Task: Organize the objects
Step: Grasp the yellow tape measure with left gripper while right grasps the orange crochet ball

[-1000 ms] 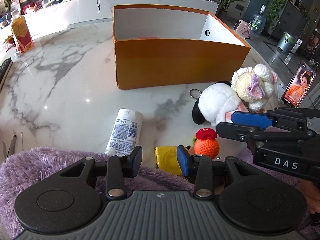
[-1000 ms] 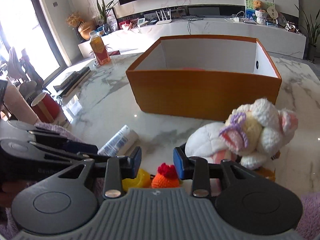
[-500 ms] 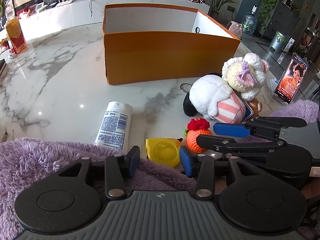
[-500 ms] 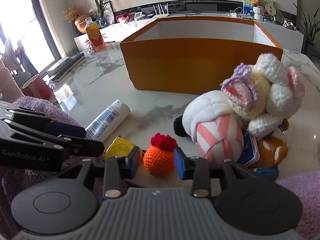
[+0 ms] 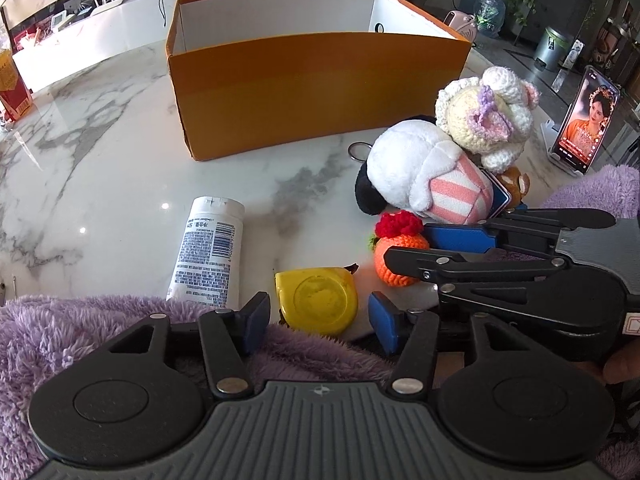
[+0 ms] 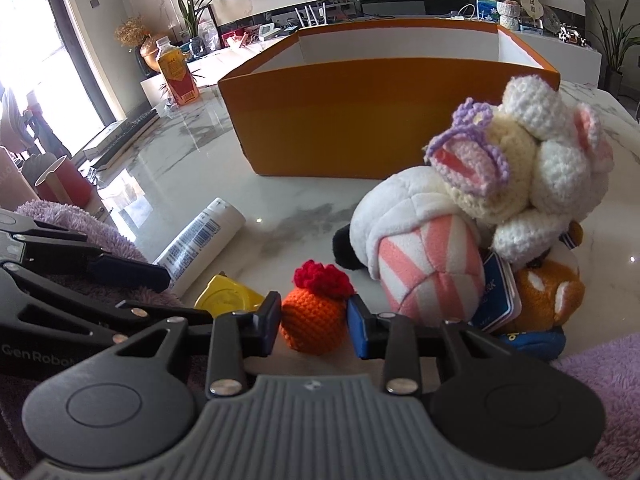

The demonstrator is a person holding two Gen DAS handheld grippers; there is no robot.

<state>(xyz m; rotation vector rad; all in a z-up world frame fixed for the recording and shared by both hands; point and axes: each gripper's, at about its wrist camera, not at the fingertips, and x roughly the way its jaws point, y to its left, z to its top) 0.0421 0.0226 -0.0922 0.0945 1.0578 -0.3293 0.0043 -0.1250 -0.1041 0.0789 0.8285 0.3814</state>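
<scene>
The right gripper (image 6: pixel 314 320) stood wide, its blue pads flanking the small orange crocheted ball with a red top (image 6: pixel 314 314), near the orange cardboard box (image 6: pixel 384 116). The left gripper (image 5: pixel 318 318) gaped before the round yellow tape measure (image 5: pixel 318 300).

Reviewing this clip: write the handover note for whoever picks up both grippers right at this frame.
Left gripper: open, yellow tape measure between its fingers, not gripped.
Right gripper: open, straddling the orange crochet ball; contact unclear.
On the marble table: white tube, striped plush, crochet sheep leaning on it, small orange plush behind.
Orange box: contents hidden from here.
Left: close, lift, box every item.
</scene>
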